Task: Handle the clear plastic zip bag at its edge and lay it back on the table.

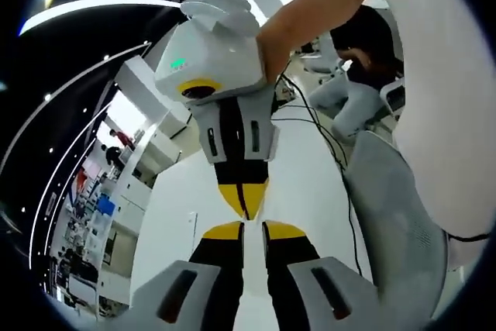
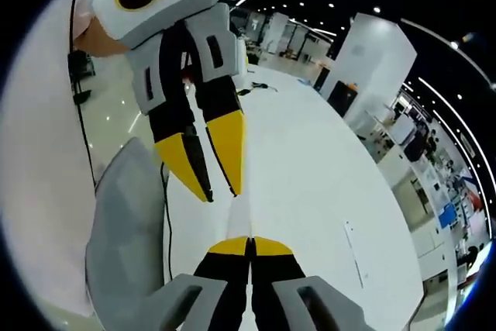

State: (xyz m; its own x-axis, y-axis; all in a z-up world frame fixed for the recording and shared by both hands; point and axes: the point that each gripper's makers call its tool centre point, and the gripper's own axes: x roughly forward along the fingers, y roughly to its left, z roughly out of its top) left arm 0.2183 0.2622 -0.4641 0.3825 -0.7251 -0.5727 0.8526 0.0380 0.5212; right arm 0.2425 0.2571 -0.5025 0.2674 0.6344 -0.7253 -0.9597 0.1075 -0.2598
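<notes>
Left gripper view: two grippers over one white table (image 1: 310,191). The left gripper (image 1: 253,229) has its jaws slightly parted; the right gripper (image 1: 245,205) is pinched closed.

Right gripper view: the same two, tip to tip. I can't make out the clear bag.

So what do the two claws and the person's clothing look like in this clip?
Both match: the left claw and the right claw have black jaws with yellow tips set in grey housings. The right claw's white body carries a green light and a yellow-ringed lens. The person wears a white sleeve.
</notes>
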